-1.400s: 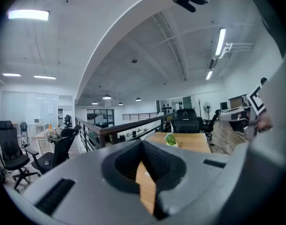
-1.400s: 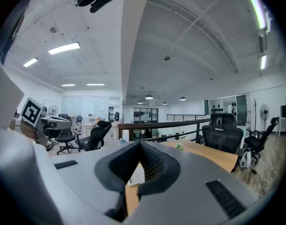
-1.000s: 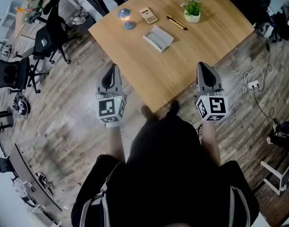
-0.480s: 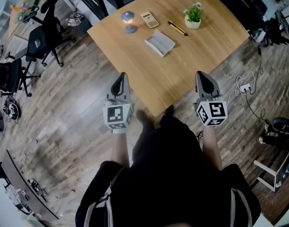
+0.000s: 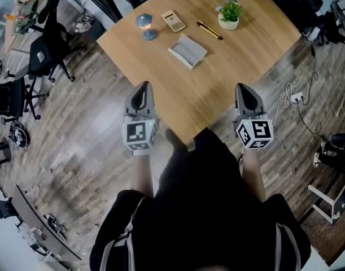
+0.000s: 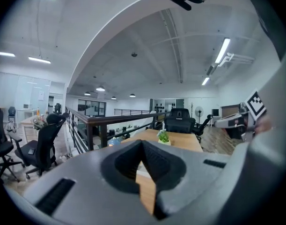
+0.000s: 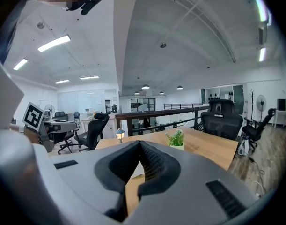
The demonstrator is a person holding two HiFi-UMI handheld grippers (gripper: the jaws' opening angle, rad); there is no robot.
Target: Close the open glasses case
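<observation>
Both hand-held grippers are closed and empty. The left hand-held gripper (image 5: 143,87) hangs at the near left edge of the worktop (image 5: 217,78), and its own view shows the jaws meeting at their tips (image 6: 143,143) with nothing between them, only bare wood beyond. The right hand-held gripper (image 5: 243,88) hovers over the near right part of the worktop, and its jaws are likewise pressed together on nothing (image 7: 140,143). Both point toward the far side, roughly level.

The wooden worktop carries everything the task needs, all of it in the far half. The glasses case (image 5: 187,50) lies near the middle, well apart from either set of jaws and a little closer to the left one's line. From above it reads as a pale grey, flat, spread-out shape, which I take to be the lid folded back, so it appears to be open. Beyond it stand a potted plant (image 5: 228,11) at far right, a calculator (image 5: 173,20), a small lamp (image 5: 145,21) at far left, and a dark pen (image 5: 209,29) between calculator and plant.

As I judge it, nothing of the task is done yet: the case is untouched. What remains is all of it: reaching the case, catching the lid and folding it down until it shuts.
</observation>
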